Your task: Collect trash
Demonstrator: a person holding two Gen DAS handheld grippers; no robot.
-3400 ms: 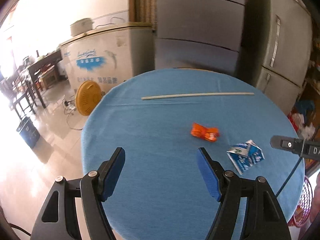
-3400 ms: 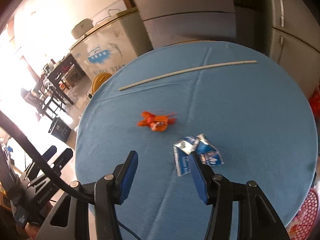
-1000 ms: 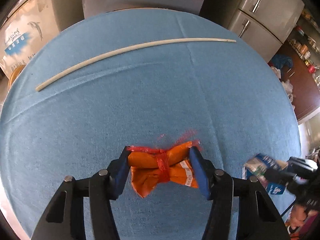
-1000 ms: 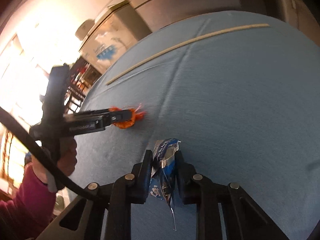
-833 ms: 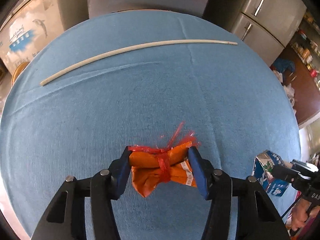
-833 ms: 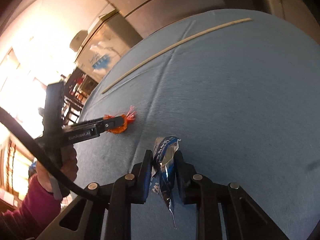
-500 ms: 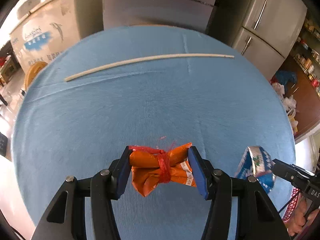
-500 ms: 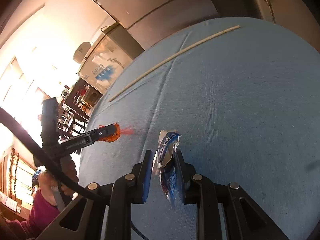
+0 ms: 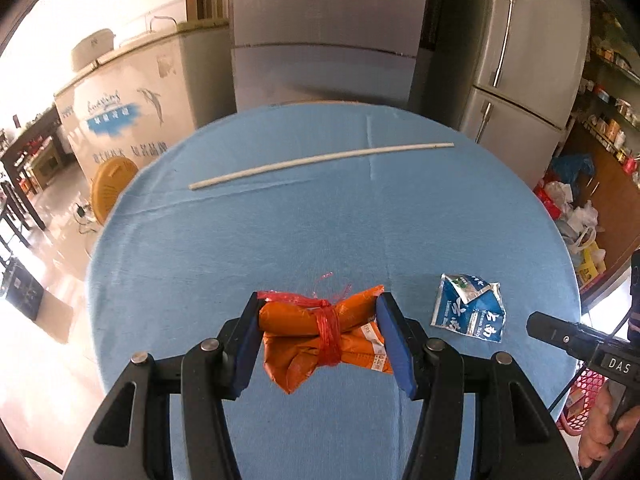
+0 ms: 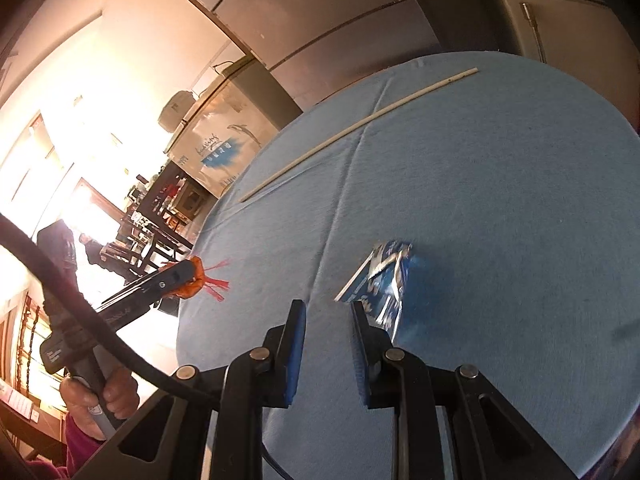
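Left hand-held gripper (image 9: 318,334): clamped on orange wrapper (image 9: 320,330). Right hand-held gripper (image 10: 326,344): parted, empty; blue carton (image 10: 380,280) at 1 o'clock on tabletop (image 10: 500,200). Risk: crumpled wrapper slipping free.

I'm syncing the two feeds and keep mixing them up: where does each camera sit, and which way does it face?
Left wrist: rides the left gripper, looking along its fingers across the blue table toward the fridges; it grips the orange wrapper, with the right gripper's tip and hand at the right edge.
Right wrist: rides the right gripper, jaws apart, tilted toward the table's left; the left gripper and hand show at left.
Shared: the table, the white stick, the blue packet and the orange wrapper.
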